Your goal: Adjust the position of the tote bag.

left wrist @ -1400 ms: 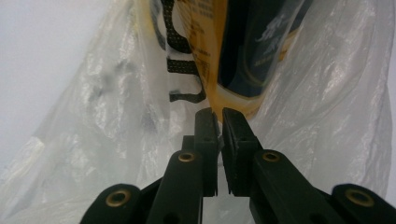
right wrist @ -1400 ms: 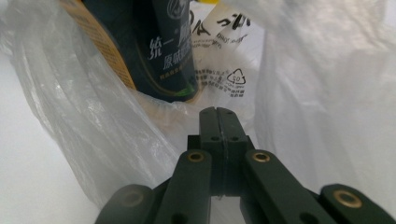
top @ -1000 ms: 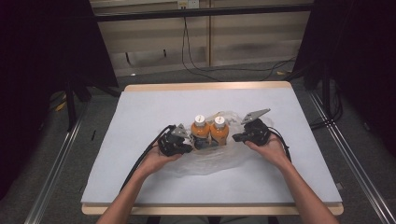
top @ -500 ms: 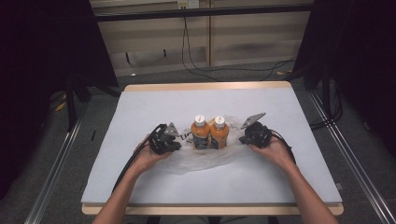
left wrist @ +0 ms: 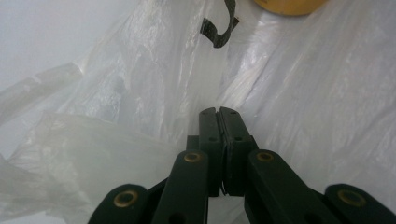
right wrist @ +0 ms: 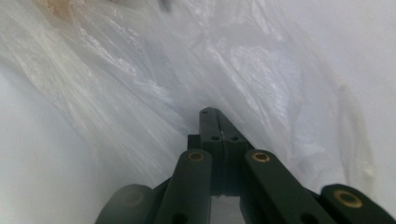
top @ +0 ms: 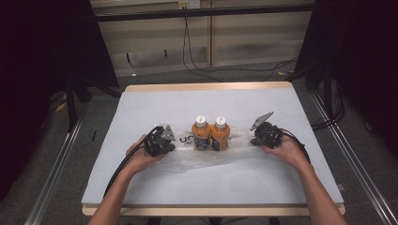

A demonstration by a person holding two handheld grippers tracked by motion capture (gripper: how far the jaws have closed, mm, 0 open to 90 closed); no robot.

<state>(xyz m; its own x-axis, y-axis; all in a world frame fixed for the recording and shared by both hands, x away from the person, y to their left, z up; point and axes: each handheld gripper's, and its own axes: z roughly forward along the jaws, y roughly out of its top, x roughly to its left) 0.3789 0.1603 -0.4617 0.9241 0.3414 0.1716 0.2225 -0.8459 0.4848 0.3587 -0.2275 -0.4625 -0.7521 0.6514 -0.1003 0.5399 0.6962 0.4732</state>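
While pinched at both ends | plastic bag (top: 206, 157) | between left gripper (top: 165, 143), right gripper (top: 256, 139)

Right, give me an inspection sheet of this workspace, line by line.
Surface: table under a pale sheet, wooden edge showing.
Job's things: two orange bottles, upright, side by side, on a clear plastic bag.
Clutter: nothing seen.
Grippers: left claw shut on the plastic bag; right claw shut on the plastic bag, one at each end.
Cables: black cable trails from the left claw along the forearm; floor cables behind the table.
Surroundings: dark curtains, metal rails either side.
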